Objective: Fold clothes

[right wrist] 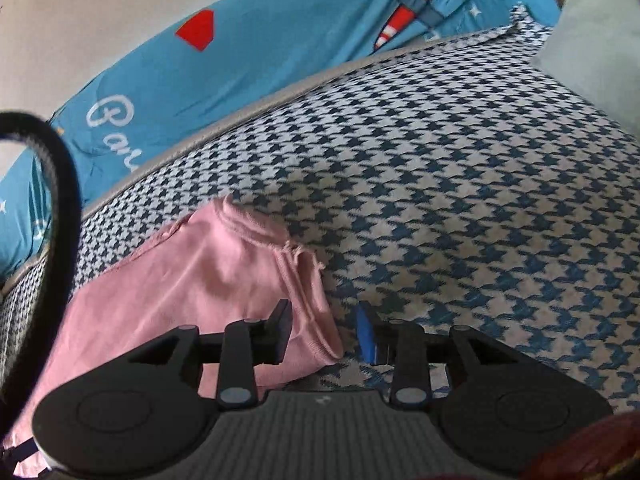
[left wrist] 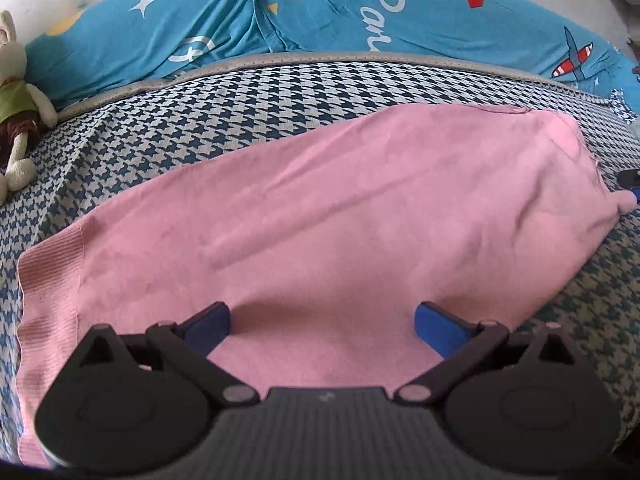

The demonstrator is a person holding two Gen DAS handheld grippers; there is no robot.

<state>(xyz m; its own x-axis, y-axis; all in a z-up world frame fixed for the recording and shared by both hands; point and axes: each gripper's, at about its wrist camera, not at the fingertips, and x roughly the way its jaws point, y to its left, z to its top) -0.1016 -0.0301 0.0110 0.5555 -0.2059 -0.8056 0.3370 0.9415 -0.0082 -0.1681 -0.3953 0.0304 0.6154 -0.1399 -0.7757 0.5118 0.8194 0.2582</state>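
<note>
A pink knit garment (left wrist: 320, 216) lies flat on the houndstooth bed cover (left wrist: 200, 112), with its ribbed hem at the left. My left gripper (left wrist: 322, 326) is open, its blue pads spread wide just over the near edge of the pink fabric, holding nothing. In the right wrist view the garment's folded end (right wrist: 224, 276) lies at the left. My right gripper (right wrist: 326, 330) is open, and the garment's corner lies between its jaws, close to the left pad. The right gripper's tip also shows in the left wrist view (left wrist: 630, 184) at the garment's far right end.
A blue cartoon-print pillow (left wrist: 320, 16) runs along the back of the bed. A stuffed rabbit (left wrist: 18, 108) lies at the far left. A pale cushion (right wrist: 592, 40) sits at the back right. A black cable (right wrist: 60, 184) hangs at the left of the right wrist view.
</note>
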